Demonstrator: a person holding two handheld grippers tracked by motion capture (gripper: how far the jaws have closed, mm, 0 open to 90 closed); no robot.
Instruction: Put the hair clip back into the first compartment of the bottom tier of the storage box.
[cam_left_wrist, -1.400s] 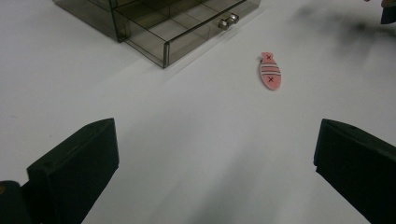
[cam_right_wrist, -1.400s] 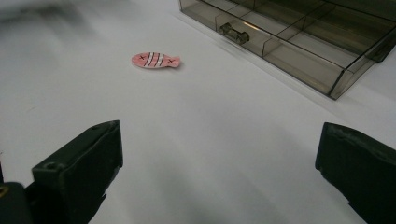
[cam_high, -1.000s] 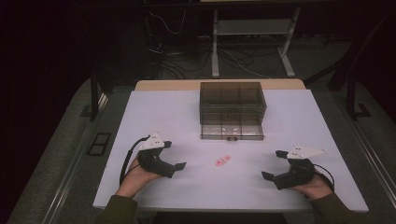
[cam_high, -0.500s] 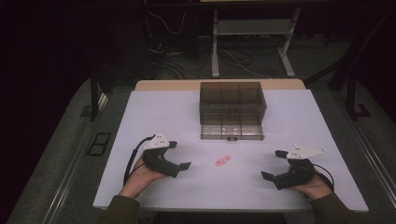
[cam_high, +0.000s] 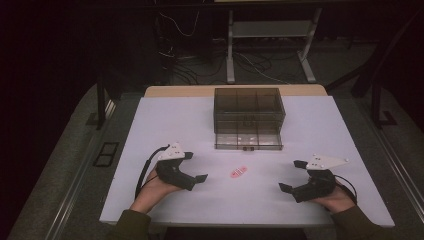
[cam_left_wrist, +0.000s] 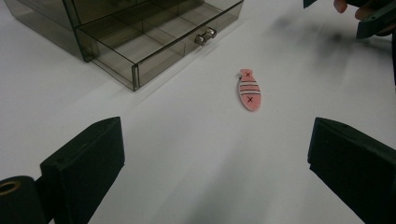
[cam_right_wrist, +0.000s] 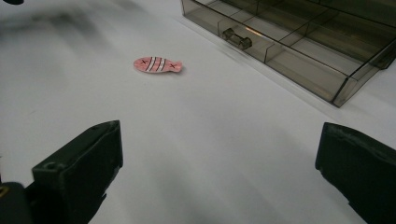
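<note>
The small flat pink fish-shaped piece with dark stripes and two crosses (cam_left_wrist: 249, 89) lay flat on the white table (cam_high: 165, 125), just in front of the smoky transparent plastic drawer box (cam_high: 249, 107), whose bottom drawer stood pulled out. Being so thin, it would likely skid or slip from a pinch. It sat ahead of both jaw pairs, between the left gripper (cam_high: 196, 167) and the right gripper (cam_high: 291, 176), each spread wide and holding nothing.
</note>
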